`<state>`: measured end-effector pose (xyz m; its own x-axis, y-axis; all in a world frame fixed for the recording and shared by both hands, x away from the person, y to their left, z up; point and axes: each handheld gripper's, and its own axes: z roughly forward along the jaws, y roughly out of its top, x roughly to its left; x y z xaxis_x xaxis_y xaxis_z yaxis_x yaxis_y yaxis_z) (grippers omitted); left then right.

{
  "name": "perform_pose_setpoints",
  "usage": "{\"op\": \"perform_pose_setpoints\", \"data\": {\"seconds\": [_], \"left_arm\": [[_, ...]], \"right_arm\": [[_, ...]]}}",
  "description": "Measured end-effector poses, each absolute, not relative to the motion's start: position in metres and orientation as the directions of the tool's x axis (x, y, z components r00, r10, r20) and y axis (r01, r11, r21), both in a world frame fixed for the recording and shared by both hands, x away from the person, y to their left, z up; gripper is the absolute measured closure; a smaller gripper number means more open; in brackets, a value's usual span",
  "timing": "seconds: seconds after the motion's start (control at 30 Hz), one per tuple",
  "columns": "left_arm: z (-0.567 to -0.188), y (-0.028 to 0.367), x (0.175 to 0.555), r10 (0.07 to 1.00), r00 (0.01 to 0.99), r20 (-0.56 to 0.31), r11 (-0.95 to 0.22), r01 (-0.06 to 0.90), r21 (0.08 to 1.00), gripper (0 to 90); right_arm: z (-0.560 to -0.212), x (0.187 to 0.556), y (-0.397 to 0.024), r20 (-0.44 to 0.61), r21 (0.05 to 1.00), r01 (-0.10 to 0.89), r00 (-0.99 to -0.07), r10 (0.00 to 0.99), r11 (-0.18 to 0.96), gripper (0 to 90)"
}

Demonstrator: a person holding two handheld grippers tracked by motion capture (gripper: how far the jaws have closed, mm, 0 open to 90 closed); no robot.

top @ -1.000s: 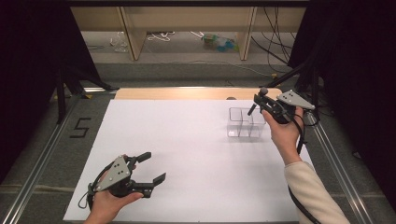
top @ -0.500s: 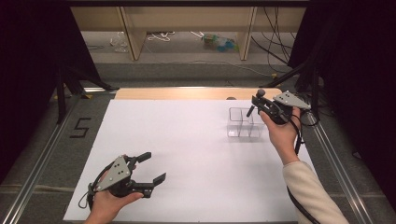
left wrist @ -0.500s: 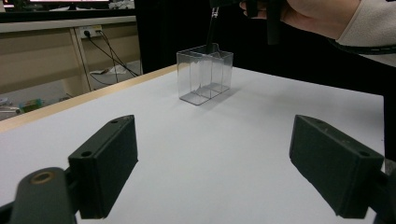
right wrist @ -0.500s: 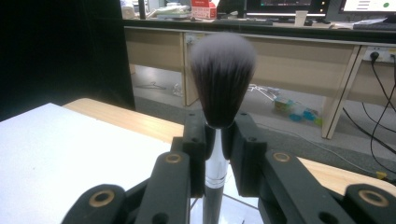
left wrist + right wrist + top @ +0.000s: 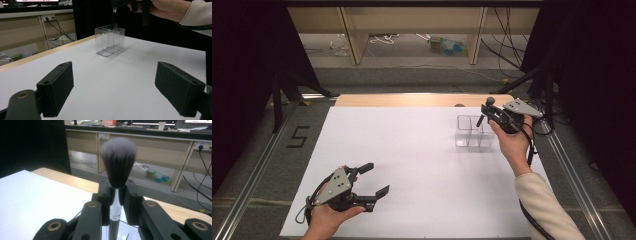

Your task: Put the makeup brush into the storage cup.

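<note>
Above the clear organizer (image 5: 473,132), right gripper (image 5: 490,114) pinches the makeup brush (image 5: 118,165) handle-down: pickup done, drop-in pending. Left gripper (image 5: 373,179) idle, jaws spread, empty.

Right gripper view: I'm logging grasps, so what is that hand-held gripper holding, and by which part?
A makeup brush, bristles up, clamped by the right hand-held gripper on its silver ferrule just below the bristles.

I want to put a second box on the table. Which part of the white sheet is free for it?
The white sheet is bare between the open left gripper and the clear plastic divided box. The far right is crowded: there the right gripper holds the black-bristled makeup brush over that box.
</note>
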<state>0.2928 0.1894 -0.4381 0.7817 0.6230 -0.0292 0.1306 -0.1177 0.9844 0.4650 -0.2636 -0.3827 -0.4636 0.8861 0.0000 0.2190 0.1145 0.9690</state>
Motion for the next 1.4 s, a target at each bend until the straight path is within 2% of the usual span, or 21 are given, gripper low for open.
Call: {"op": "perform_pose_setpoints", "data": {"seconds": [0.1,0.3,0.4,0.43,0.5,0.6,0.87,0.97,1.0,1.13,1.4], "left_arm": [[-0.438,0.189,0.293,0.623,0.782,-0.031,-0.116,0.132,0.984,15.5],[-0.439,0.189,0.294,0.619,0.785,-0.036,-0.105,0.129,0.986,15.5],[-0.438,0.19,0.293,0.623,0.781,-0.027,-0.119,0.129,0.984,15.5],[-0.438,0.19,0.293,0.624,0.781,-0.027,-0.121,0.131,0.984,15.8],[-0.438,0.19,0.292,0.631,0.774,-0.042,-0.112,0.145,0.983,15.9],[-0.438,0.191,0.293,0.627,0.778,-0.03,-0.121,0.135,0.984,15.8],[-0.437,0.193,0.294,0.633,0.774,-0.026,-0.122,0.132,0.984,15.6],[-0.437,0.193,0.294,0.638,0.769,-0.038,-0.108,0.139,0.984,15.4],[-0.437,0.193,0.295,0.636,0.771,-0.029,-0.115,0.132,0.985,15.3],[-0.437,0.192,0.295,0.637,0.77,-0.028,-0.116,0.132,0.984,14.6],[-0.438,0.191,0.296,0.64,0.767,-0.037,-0.108,0.137,0.985,13.8]], "right_arm": [[-0.385,0.468,-0.264,-0.01,0.97,0.209,-0.46,0.888,0.12,78.4],[-0.387,0.471,-0.262,-0.014,0.955,0.254,-0.478,0.878,0.154,75.9],[-0.391,0.474,-0.261,-0.024,0.942,0.284,-0.482,0.876,0.181,58.1],[-0.39,0.473,-0.261,-0.018,0.938,0.295,-0.486,0.874,0.183,48.7],[-0.39,0.473,-0.26,-0.021,0.935,0.295,-0.501,0.865,0.194,35.2],[-0.389,0.47,-0.261,-0.028,0.932,0.303,-0.488,0.872,0.199,25.0],[-0.391,0.452,-0.268,-0.035,0.925,0.309,-0.51,0.86,0.22,22.7],[-0.397,0.445,-0.273,-0.018,0.931,0.301,-0.529,0.849,0.207,22.7],[-0.397,0.44,-0.274,0.009,0.925,0.328,-0.528,0.849,0.194,22.7],[-0.401,0.427,-0.278,-0.009,0.94,0.282,-0.542,0.841,0.192,22.7],[-0.404,0.398,-0.28,-0.01,0.947,0.254,-0.592,0.806,0.198,22.9]]}}
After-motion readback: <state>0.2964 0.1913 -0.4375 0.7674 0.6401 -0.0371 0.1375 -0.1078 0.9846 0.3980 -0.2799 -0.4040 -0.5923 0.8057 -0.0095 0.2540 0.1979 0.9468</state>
